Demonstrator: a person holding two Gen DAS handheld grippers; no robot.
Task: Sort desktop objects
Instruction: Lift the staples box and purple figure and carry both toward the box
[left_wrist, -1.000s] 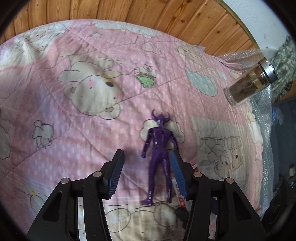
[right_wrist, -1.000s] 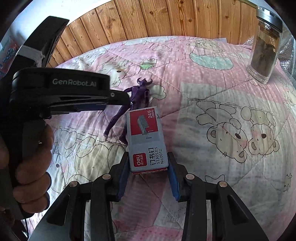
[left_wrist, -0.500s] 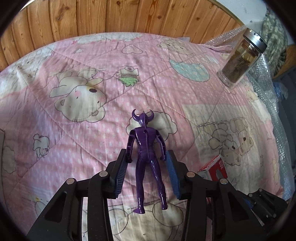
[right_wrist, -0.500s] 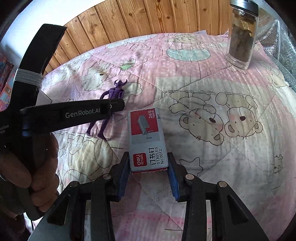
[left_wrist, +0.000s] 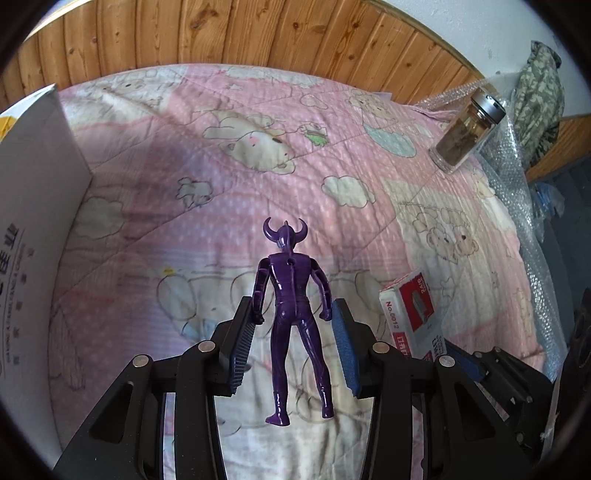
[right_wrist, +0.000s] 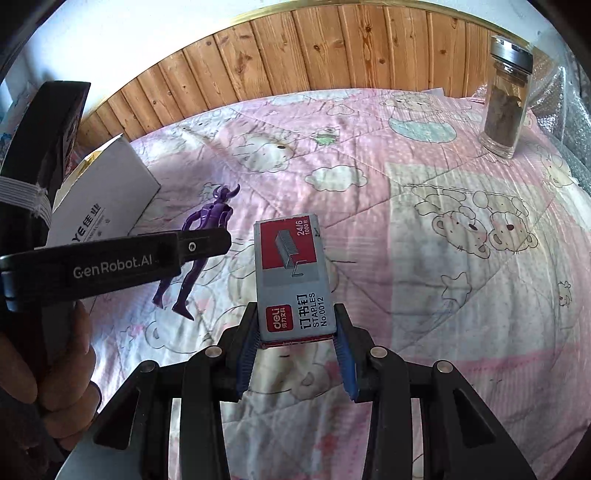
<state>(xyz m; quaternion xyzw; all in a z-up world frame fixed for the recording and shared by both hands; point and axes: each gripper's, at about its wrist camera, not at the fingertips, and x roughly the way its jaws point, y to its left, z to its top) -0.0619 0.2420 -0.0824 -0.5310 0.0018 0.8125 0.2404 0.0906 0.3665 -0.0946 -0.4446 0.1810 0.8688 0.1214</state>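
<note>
Purple plastic fills the left gripper (left_wrist: 293, 328): its blue ribbed pads clamp a horned toy figure (left_wrist: 293, 295) by the arms and hips, back toward the camera, legs dangling clear of the quilt (left_wrist: 221, 192) — held aloft above the bedding's near middle. The right gripper (right_wrist: 295, 332) is likewise clenched, its pads pressing the short end of a red-and-grey box of staples (right_wrist: 291, 277), which juts forward from the jaws and is tilted up off the fabric; in the left wrist view the same box shows just beside the figure, on the right. A hand (right_wrist: 62, 373) wraps the left gripper's black handle at the left edge of the right wrist view. Further out, a white cardboard box (left_wrist: 37, 229) with printed lettering stands at the quilt's left edge, open side up. Near the far right corner a glass jar (right_wrist: 506, 99) with a metal lid stands upright, brown contents inside, next to bubble wrap (left_wrist: 517, 177) that drapes along the right edge. Wooden panelling (left_wrist: 258, 33) runs behind the quilt's far edge.
</note>
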